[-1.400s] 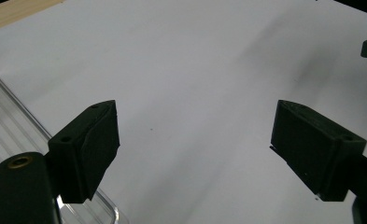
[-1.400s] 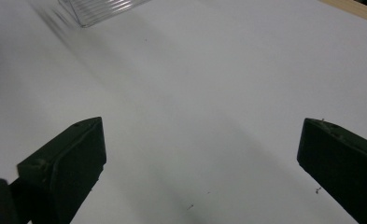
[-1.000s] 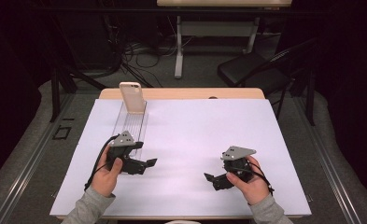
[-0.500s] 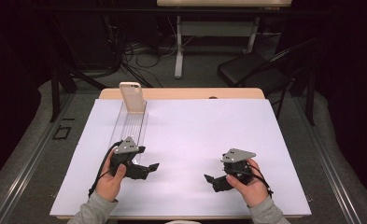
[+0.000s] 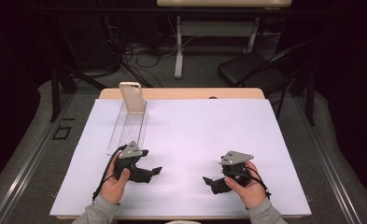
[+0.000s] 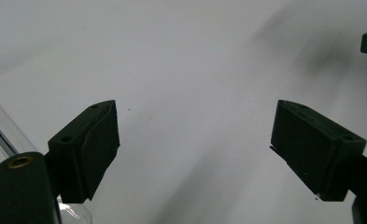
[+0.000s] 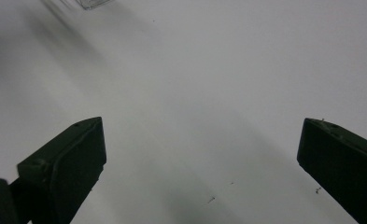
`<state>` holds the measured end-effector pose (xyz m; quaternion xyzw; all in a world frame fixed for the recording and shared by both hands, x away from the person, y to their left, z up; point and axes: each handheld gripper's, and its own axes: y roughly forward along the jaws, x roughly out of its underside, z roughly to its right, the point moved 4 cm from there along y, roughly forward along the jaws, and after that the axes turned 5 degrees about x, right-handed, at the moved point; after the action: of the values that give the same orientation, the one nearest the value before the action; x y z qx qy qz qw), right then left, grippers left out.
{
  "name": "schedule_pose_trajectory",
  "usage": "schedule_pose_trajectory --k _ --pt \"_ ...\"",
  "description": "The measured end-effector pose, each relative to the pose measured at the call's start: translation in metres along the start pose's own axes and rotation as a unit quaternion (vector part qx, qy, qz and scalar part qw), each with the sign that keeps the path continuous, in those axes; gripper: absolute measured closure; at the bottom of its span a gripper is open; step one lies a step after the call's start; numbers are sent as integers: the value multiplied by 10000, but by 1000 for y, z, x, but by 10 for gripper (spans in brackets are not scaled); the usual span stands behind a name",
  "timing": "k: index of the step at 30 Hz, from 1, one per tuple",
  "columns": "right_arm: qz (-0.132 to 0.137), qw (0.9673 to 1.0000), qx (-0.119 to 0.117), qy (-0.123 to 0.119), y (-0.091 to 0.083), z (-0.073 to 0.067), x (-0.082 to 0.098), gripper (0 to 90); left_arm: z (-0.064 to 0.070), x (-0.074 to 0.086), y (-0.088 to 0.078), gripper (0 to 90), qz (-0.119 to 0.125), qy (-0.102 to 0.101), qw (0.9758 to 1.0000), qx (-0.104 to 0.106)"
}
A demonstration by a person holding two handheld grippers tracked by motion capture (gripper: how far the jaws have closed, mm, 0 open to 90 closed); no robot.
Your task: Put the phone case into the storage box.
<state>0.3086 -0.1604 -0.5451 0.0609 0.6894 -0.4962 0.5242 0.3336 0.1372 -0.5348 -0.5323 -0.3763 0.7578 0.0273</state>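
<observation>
One phone (image 5: 131, 97) upright in clear rack (image 5: 126, 132), far slot

the middle and right of the white sheet (image 5: 204, 135) lie bare in the high view, so there is open passage across the centre and toward the upper right of the frame. at the upper left a clear slotted rack (image 5: 129, 127) stretches toward the far edge, with a phone (image 5: 131, 97) upright at its far end; both block that strip. the left gripper (image 5: 148, 171) sits just below the rack's near end, the right gripper (image 5: 214, 183) well apart, bare sheet between them.
</observation>
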Motion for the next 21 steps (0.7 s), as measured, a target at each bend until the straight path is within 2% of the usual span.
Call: schedule_pose_trajectory --k 21 --pt "-4 10000 4 27 8 0 7 11 -2 5 6 157 -8 51 10000 -76"
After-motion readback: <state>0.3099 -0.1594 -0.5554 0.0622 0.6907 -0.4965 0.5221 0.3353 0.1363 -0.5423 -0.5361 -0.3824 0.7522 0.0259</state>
